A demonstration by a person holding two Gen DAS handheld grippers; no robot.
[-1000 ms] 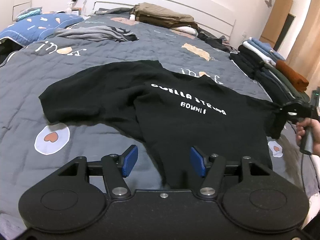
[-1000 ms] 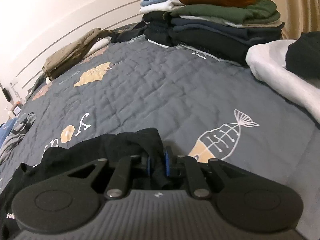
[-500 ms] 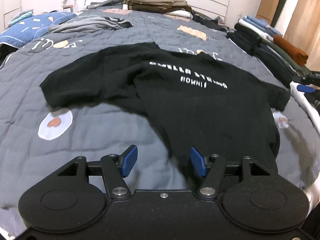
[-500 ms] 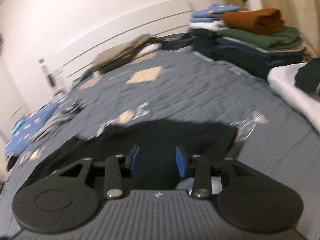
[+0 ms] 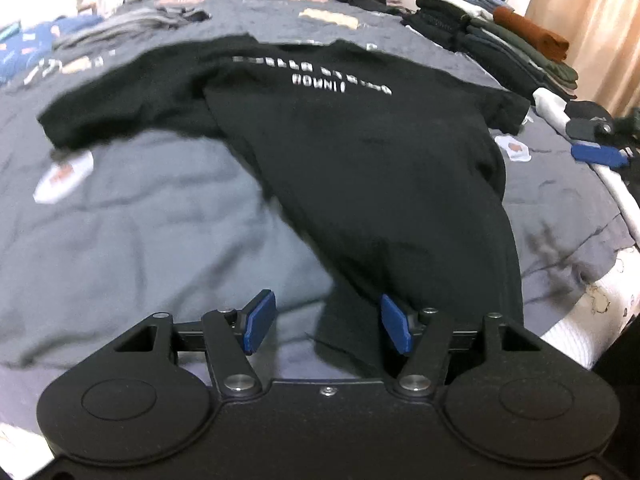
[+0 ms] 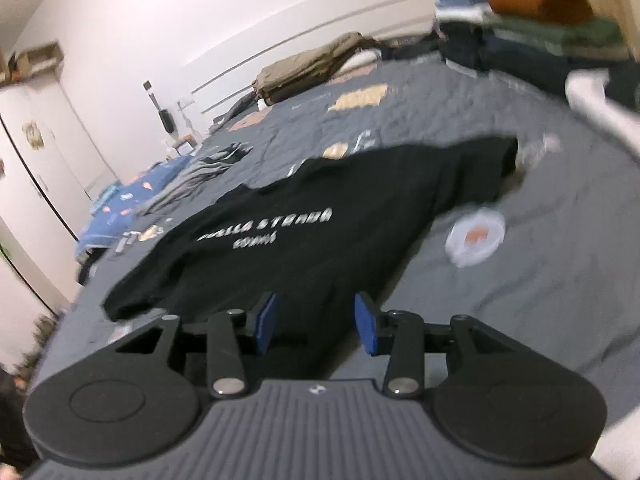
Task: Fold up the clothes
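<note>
I've got the black T-shirt spread flat on the grey quilt. My left gripper hovers over its hem, fingers spread, gripping nothing. My right gripper is widening above the shirt, empty too.

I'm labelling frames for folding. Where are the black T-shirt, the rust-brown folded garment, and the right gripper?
black T-shirt [image 5: 360,152]: left wrist view, chest below the lettering.
rust-brown folded garment [image 5: 532,34]: left wrist view, top face.
right gripper [image 6: 316,322]: right wrist view, between the fingertips.
</note>
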